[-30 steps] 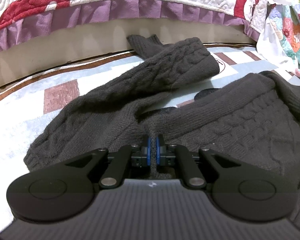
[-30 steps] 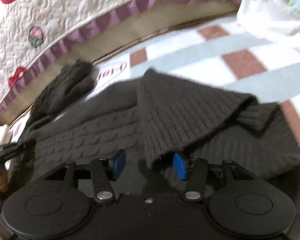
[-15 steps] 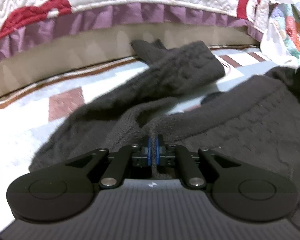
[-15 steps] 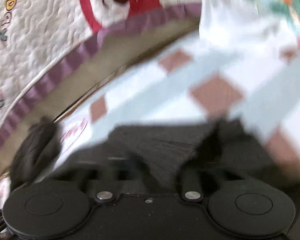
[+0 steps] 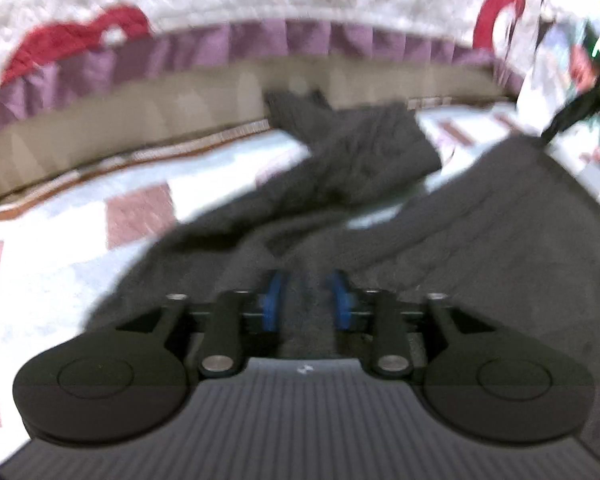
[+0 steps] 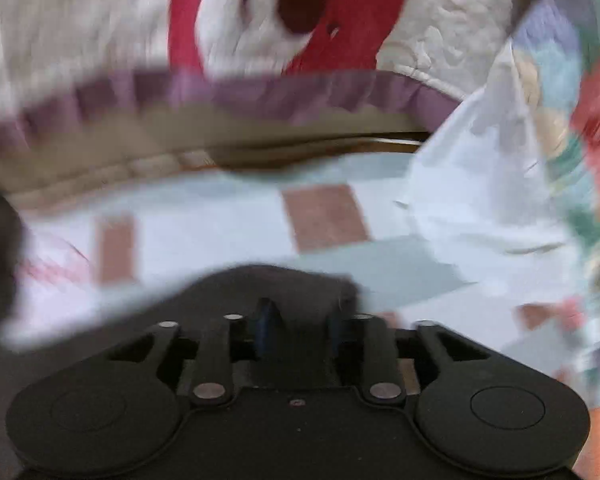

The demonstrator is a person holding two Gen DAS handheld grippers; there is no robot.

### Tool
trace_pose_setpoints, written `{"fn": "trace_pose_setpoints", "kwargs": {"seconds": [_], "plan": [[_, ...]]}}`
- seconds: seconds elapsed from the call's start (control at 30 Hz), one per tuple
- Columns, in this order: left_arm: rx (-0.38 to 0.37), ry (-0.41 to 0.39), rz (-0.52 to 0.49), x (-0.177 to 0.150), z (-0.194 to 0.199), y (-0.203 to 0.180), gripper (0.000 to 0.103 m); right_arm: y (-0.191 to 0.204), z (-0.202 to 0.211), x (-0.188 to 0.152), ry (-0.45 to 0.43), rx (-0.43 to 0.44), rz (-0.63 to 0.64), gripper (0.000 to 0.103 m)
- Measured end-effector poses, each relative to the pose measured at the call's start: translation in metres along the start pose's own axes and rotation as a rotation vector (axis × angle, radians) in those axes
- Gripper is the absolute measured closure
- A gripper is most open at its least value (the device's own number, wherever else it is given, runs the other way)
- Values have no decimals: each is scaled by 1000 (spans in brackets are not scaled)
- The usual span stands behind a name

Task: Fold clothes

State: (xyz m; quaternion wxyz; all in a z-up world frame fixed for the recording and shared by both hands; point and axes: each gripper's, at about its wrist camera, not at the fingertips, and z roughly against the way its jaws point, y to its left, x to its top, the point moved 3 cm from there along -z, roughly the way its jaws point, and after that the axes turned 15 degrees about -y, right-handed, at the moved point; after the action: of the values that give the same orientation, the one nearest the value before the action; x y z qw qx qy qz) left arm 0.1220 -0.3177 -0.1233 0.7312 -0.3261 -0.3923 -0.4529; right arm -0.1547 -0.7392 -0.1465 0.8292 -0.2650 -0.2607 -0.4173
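Observation:
A dark grey cable-knit sweater [image 5: 480,240] lies on the checked bed cover, one sleeve [image 5: 360,160] stretched toward the back. My left gripper [image 5: 306,300] is open, its blue pads [image 5: 274,300] apart with sweater fabric between and under them. In the right wrist view my right gripper [image 6: 298,332] has its blue pads [image 6: 264,328] partly closed on a fold of the sweater [image 6: 292,288], lifted over the bed. Both views are blurred by motion.
A quilted white and red blanket with a purple frill [image 5: 220,52] runs along the back. A floral quilt and white cloth [image 6: 500,200] are heaped at the right. The checked bed cover [image 5: 80,240] shows at the left.
My left gripper has opened and let go of the sweater edge. My right gripper has closed on a sweater fold and lifted it up and to the right, toward the far blanket.

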Motion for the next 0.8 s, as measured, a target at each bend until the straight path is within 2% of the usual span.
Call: {"fn": "trace_pose_setpoints", "kwargs": {"seconds": [0.07, 0.13, 0.27, 0.37, 0.5, 0.53, 0.63, 0.7, 0.77, 0.8], "plan": [[28, -35, 73, 10, 19, 24, 55, 9, 2, -4, -9, -49, 14, 51], [90, -41, 130, 13, 34, 54, 55, 16, 10, -5, -52, -75, 10, 51], [177, 5, 172, -5, 46, 100, 55, 38, 33, 0, -152, -39, 23, 49], [160, 35, 255, -25, 48, 125, 55, 59, 45, 6, -192, 93, -32, 48], [74, 31, 512, -41, 36, 147, 55, 100, 55, 16, -192, 343, -190, 47], [69, 31, 531, -42, 32, 148, 55, 111, 55, 16, -180, 398, -233, 46], [106, 48, 451, -44, 23, 139, 50, 145, 52, 15, -133, 539, -358, 42], [100, 70, 407, -45, 16, 131, 45, 167, 46, 12, -103, 576, -384, 42], [83, 83, 458, -49, 9, 130, 42, 189, 40, 10, -80, 596, -379, 40], [75, 67, 495, -50, 6, 131, 36, 200, 37, 9, -73, 596, -358, 40]]}}
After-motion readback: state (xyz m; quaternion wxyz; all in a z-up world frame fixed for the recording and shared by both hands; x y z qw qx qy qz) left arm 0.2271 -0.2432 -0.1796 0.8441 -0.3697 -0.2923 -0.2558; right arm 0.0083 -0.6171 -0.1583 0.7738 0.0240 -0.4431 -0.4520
